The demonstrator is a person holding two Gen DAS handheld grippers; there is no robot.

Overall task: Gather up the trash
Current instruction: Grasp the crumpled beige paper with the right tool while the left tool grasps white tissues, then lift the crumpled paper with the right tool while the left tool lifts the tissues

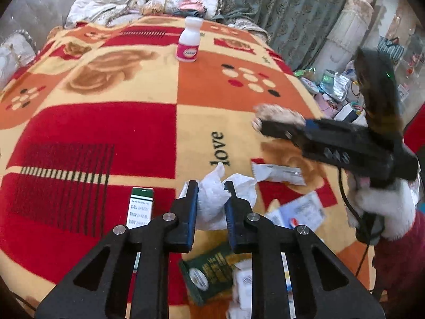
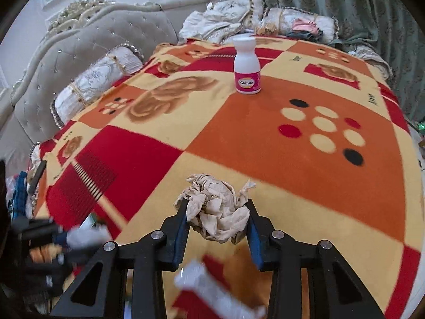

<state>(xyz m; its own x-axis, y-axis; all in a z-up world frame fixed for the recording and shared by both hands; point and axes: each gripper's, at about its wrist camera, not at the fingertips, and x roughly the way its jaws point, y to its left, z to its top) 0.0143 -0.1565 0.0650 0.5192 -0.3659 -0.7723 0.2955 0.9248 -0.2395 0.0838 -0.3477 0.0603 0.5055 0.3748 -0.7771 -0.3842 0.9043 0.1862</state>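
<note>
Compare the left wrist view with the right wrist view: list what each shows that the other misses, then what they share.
Left wrist only: the left gripper shut on a white tissue, a green-topped box, a dark green packet and a white wrapper.

Right wrist only: the right gripper shut on a crumpled beige paper wad, and the tufted grey headboard.

Both: the white and pink Caltrate bottle standing on the red, orange and yellow blanket, pillows and the green curtain.

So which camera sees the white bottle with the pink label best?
The right wrist view: the white plastic bottle with the pink label stands upright on the blanket, large enough to read its label. The left wrist view shows the same bottle smaller and farther off, label unreadable.
</note>
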